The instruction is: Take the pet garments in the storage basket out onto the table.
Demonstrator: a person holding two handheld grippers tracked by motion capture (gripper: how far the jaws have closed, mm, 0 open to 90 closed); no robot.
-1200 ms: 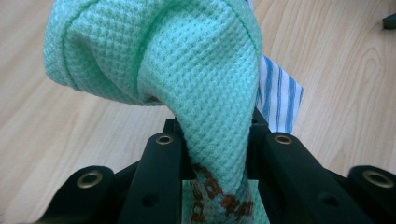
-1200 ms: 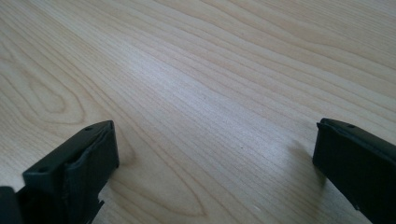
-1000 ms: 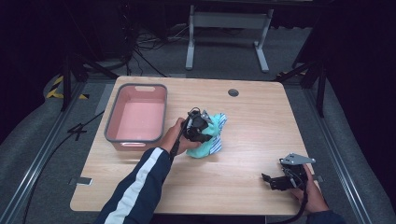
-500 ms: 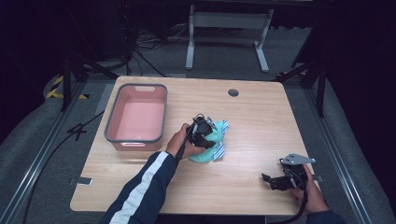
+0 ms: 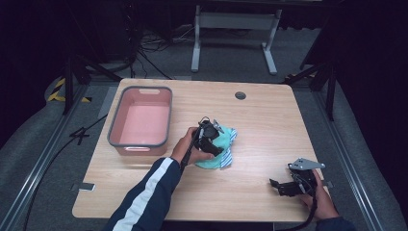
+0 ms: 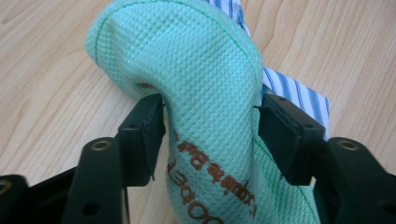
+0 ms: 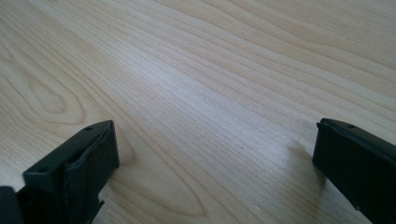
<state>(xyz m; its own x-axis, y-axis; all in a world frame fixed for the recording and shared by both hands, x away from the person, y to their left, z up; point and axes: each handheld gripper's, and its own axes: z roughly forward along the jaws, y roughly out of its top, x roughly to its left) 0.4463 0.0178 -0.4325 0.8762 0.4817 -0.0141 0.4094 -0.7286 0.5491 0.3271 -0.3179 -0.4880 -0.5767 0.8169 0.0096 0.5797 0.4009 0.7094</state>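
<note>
The left gripper view shows the left gripper [image 6: 210, 126] pinching a green cloth [image 6: 205, 84] with brown lettering, over a striped cloth [image 6: 289, 88]. The high view places them mid-table [image 5: 269, 120], right of a pink bin [image 5: 140, 122]; the right gripper [image 5: 284, 187] rests wide apart near right, dark floor around.

The tub [image 5: 140, 122] sits on the table [image 5: 269, 120] to my left, the cloths [image 5: 222, 147] lie in the middle, and my right gripper [image 5: 281, 186] is near the front right corner.
</note>
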